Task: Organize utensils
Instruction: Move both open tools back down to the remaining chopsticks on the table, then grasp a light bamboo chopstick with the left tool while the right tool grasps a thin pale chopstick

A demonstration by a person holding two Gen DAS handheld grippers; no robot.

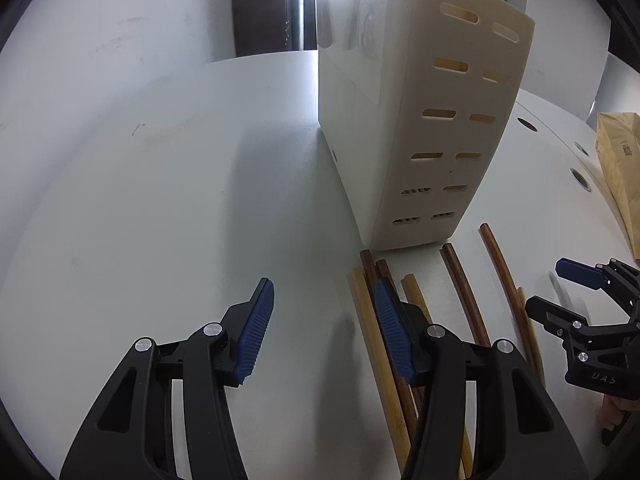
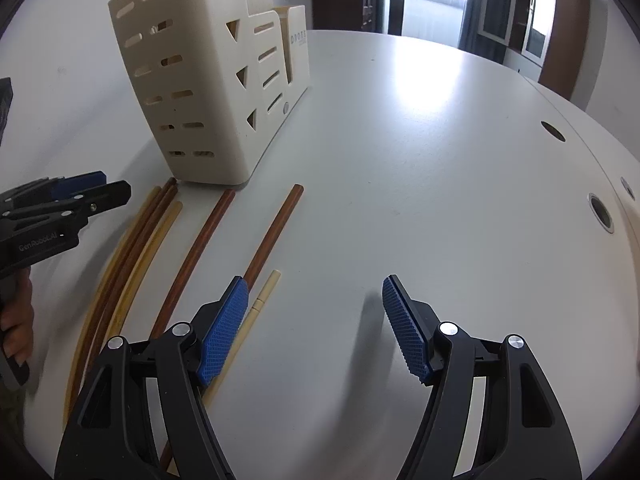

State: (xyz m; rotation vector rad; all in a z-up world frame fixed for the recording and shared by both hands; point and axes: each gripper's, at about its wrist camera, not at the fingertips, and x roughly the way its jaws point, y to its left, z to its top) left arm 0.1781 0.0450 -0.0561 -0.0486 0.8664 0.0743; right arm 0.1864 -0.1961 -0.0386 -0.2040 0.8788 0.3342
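A cream slotted utensil holder (image 1: 420,128) stands upright on the white table; it also shows in the right wrist view (image 2: 200,80). Several chopsticks, dark brown (image 2: 272,236) and pale yellow (image 2: 144,252), lie flat on the table in front of it; in the left wrist view they lie under and right of my left gripper (image 1: 324,320), a brown one (image 1: 502,276) among them. My left gripper is open and empty above the table, left of the sticks. My right gripper (image 2: 316,320) is open and empty, just right of the sticks; a pale stick (image 2: 260,304) lies beside its left finger.
The round white table (image 2: 420,140) has cable holes (image 2: 600,212) near its right edge. A brown paper bag (image 1: 620,160) lies at the far right. Each gripper shows in the other's view: the right one (image 1: 568,296), the left one (image 2: 80,196).
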